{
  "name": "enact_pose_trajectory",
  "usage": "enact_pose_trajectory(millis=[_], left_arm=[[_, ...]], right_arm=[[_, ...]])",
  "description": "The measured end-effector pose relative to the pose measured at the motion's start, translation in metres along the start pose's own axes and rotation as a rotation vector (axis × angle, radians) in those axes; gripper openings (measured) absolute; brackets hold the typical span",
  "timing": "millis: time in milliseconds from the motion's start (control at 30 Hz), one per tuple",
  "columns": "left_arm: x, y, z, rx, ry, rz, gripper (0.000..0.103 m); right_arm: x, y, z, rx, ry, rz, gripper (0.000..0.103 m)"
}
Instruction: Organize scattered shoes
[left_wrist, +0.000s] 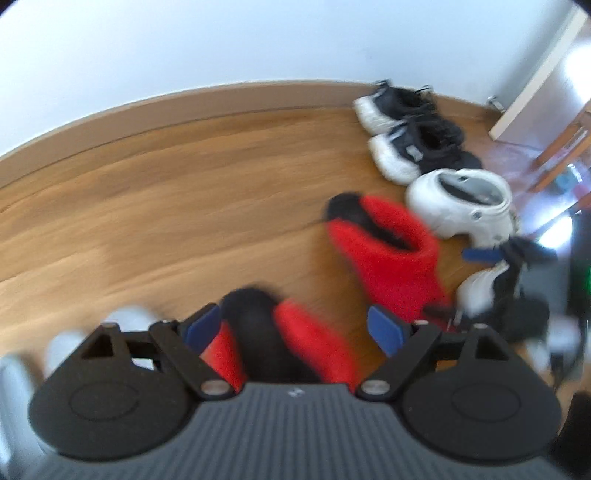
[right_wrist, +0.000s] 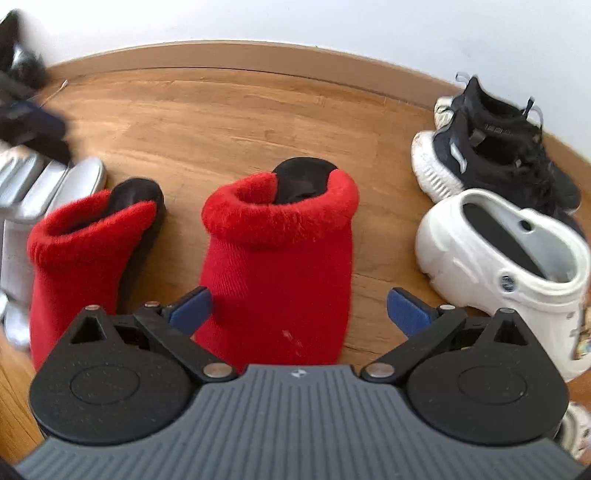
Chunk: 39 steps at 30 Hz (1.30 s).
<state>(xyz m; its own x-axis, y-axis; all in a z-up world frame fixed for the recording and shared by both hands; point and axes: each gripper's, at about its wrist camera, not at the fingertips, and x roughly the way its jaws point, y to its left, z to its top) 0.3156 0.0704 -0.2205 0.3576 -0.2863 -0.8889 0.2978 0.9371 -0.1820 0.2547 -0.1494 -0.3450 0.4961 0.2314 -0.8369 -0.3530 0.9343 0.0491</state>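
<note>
Both my tongs stand wide with nothing between the pads. My left gripper hangs over one red slipper, its blue pads clear of the fleece on either side. My right gripper hangs over the other red slipper; the left pad is just beside the fabric and the right pad is well off it.

Both slippers sit on the wood floor, near each other, toes toward me and black heels toward the baseboard. In the right view the second one lies just left of the first, beside some silver slides. To the right a white clog sits just in front of two black sneakers by the wall, a tidy row, I judge, that the red pair should join.

These slippers look light and soft: a plush cuff, a knitted upper, a thin dark sole. I expect the upper to crush under the pads and the fleece to slide, so a pinch on the cuff alone could let the shoe droop or twist. I would rather close across the body, so the pads bite through the fabric toward the sole's edges, where it is stiffer. Nothing here seems fragile, so a firm squeeze should do no harm. The left view is blurred, so I cannot tell finer detail there.
</note>
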Motion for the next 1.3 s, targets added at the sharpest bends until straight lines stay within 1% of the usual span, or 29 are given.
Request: enact_pose_trajectory(millis=[100,167,200,233,267,333,433,500,600,700,767,833,867,900,933,1067,1167,1267,1300], left_arm=[[-0.014,0.023,-0.017,-0.054,0.013,0.028,0.091],[-0.017,0.035,-0.028,-0.074,0.027,0.047,0.091],[-0.015,0.036,-0.029,-0.077,0.033,0.057,0.091],[-0.011,0.039,-0.031,-0.086,0.047,0.076,0.091],[-0.01,0.041,-0.031,-0.092,0.051,0.072,0.091],[-0.009,0.039,-0.028,-0.087,0.044,0.056,0.091],[-0.01,0.035,-0.022,-0.062,0.026,0.046,0.091],[-0.01,0.033,-0.018,-0.051,0.008,0.047,0.091],[-0.011,0.035,-0.015,-0.061,-0.004,0.042,0.091],[-0.011,0.034,-0.016,-0.059,-0.01,0.039,0.091],[-0.007,0.028,-0.017,-0.043,-0.002,0.031,0.091],[-0.006,0.025,-0.018,-0.035,0.005,0.025,0.091],[-0.005,0.024,-0.019,-0.032,0.008,0.02,0.091],[-0.005,0.023,-0.02,-0.028,0.011,0.014,0.091],[-0.005,0.02,-0.021,-0.019,0.016,0.004,0.091],[-0.003,0.013,-0.023,0.01,0.022,-0.007,0.091],[-0.002,0.009,-0.021,0.007,0.02,-0.019,0.091],[-0.001,0.0,-0.019,-0.002,0.011,-0.04,0.092],[-0.001,-0.008,-0.018,0.0,0.01,-0.051,0.092]], right_arm=[[0.013,0.004,0.006,-0.005,0.022,-0.003,0.102],[0.027,0.009,0.006,-0.033,0.059,0.006,0.101],[0.032,0.014,0.004,-0.063,0.079,-0.008,0.097],[0.037,0.019,0.001,-0.093,0.099,-0.024,0.085],[0.037,0.022,0.0,-0.109,0.092,-0.017,0.079],[0.032,0.026,-0.003,-0.116,0.083,-0.016,0.061],[0.024,0.03,-0.006,-0.089,0.091,0.003,0.055],[0.019,0.035,-0.01,-0.075,0.098,0.03,0.052],[0.013,0.051,-0.02,-0.073,0.118,0.072,0.052],[0.006,0.066,-0.025,-0.025,0.163,0.142,0.052],[0.006,0.07,-0.025,-0.015,0.183,0.162,0.057],[0.005,0.075,-0.024,-0.018,0.201,0.179,0.067],[0.003,0.076,-0.023,-0.012,0.206,0.194,0.07],[0.003,0.077,-0.022,-0.007,0.206,0.195,0.073],[0.0,0.077,-0.02,0.003,0.205,0.203,0.074],[-0.008,0.076,-0.016,0.019,0.197,0.218,0.075],[-0.014,0.073,-0.013,0.022,0.197,0.216,0.075],[-0.034,0.066,-0.015,0.005,0.184,0.195,0.08],[-0.046,0.058,-0.018,-0.001,0.163,0.185,0.082]])
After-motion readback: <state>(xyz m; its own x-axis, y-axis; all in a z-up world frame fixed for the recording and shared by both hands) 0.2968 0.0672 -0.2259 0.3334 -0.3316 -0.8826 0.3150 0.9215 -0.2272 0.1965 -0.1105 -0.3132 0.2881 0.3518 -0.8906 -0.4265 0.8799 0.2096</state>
